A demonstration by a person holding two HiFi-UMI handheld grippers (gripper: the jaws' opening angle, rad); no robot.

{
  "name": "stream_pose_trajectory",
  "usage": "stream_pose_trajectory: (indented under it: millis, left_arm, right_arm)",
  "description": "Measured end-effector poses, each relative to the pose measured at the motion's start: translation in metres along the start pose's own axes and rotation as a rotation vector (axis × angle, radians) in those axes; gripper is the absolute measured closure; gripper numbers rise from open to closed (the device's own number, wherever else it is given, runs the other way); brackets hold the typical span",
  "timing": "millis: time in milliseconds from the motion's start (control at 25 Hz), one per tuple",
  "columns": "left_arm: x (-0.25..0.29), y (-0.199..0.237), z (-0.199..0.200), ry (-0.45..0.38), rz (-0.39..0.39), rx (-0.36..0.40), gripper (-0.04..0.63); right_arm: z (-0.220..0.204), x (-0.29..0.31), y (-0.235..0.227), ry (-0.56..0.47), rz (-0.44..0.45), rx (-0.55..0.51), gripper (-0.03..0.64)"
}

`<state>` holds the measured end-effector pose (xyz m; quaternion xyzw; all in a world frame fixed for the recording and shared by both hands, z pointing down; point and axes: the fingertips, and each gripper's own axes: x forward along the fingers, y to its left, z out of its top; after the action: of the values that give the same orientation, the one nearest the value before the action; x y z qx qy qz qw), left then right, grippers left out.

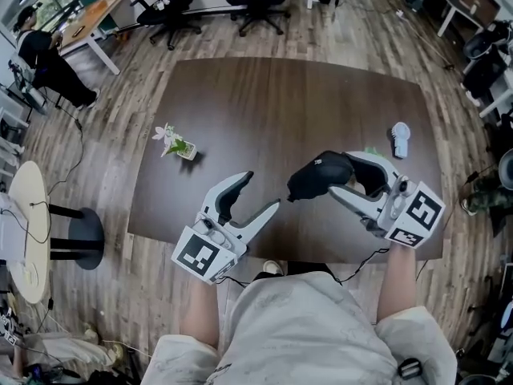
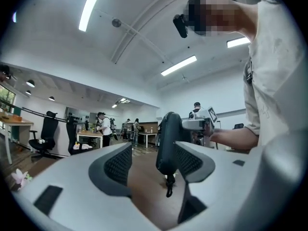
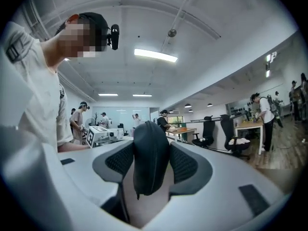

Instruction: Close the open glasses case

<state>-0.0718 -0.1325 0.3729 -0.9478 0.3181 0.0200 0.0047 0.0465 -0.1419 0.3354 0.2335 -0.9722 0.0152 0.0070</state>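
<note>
The black glasses case (image 1: 321, 176) hangs a little above the near part of the brown table (image 1: 280, 95), and my right gripper (image 1: 343, 175) is shut on it, with a pad pressing on each flank. In the right gripper view the case (image 3: 150, 143) stands on edge between the pads, its zip seam facing the camera and its halves together. My left gripper (image 1: 260, 191) is open and empty, with its tips just left of the case's end. In the left gripper view the case (image 2: 168, 143) stands beyond the jaws, against the right finger (image 2: 192, 160), with a zip pull dangling below.
A small potted flower (image 1: 175, 143) sits on the table's left part, and a white object (image 1: 400, 139) lies at the right. Office chairs (image 1: 172, 14) stand beyond the far edge, and a round side table (image 1: 28, 231) is on the floor at left.
</note>
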Motion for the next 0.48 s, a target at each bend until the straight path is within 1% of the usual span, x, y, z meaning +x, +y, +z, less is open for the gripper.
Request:
stream_pose_trajectory:
  millis: [80,160,280,360,400,480]
  left_arm:
    - [-0.001,0.008,-0.002,-0.004,0.076,-0.003,0.323]
    - [-0.003,0.015,-0.005,0.001,0.142,-0.006,0.334]
    - [-0.007,0.021,-0.013,0.005,0.191,0.009,0.369]
    - [-0.011,0.023,-0.017,0.005,0.233,0.011,0.405]
    - [-0.013,0.025,-0.018,0.003,0.266,0.011,0.427]
    - [-0.019,0.032,-0.021,-0.003,0.347,0.004,0.501]
  right_arm:
    - [-0.014,-0.003,-0.013,0.064,-0.067,-0.029,0.379]
    - [-0.032,-0.002,-0.024,0.15,-0.132,-0.075,0.379]
    - [-0.06,0.003,-0.037,0.272,-0.187,-0.129,0.379]
    - [-0.073,0.005,-0.042,0.31,-0.199,-0.133,0.379]
    - [-0.077,0.005,-0.044,0.315,-0.203,-0.128,0.379]
    - [-0.082,0.006,-0.046,0.317,-0.209,-0.116,0.379]
